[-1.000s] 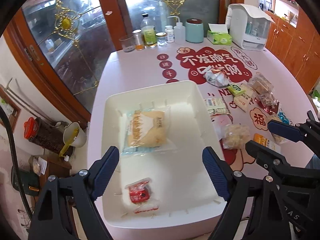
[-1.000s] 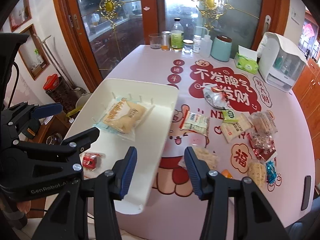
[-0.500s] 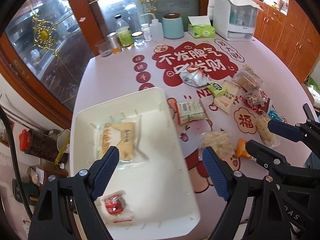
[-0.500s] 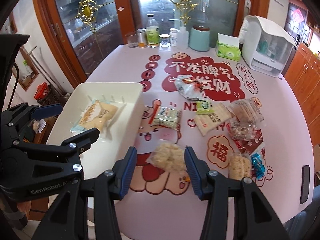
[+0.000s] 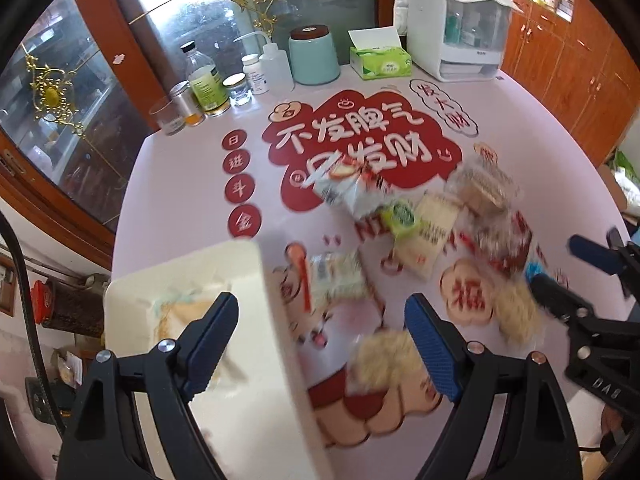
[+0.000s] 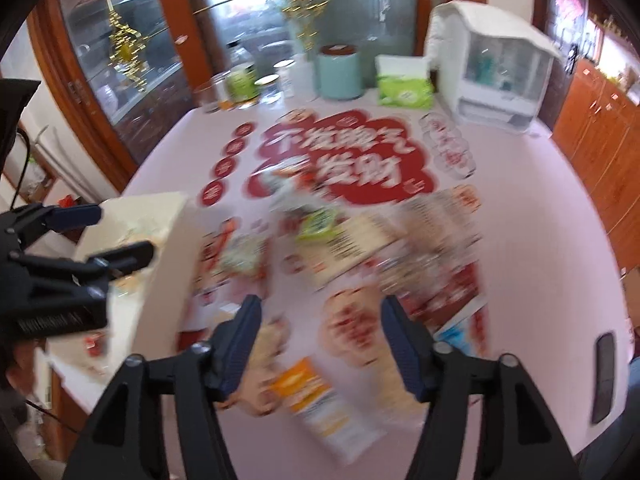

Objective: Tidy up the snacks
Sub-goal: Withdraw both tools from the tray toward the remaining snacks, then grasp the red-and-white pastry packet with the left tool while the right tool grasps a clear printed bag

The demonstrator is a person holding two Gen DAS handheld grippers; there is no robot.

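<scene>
Far ahead of the claws, at the back edge of the pink table (image 5: 180,184), stands a teal canister (image 5: 314,56) with a dark lid. Just to its right lies a green tissue box (image 5: 381,62), and further right a white dispenser (image 5: 452,24). To the left of the canister stand a white squeeze bottle (image 5: 277,70), a clear bottle with green label (image 5: 204,80) and a glass (image 5: 167,116). A red printed decoration (image 5: 360,148) covers the table middle.
</scene>
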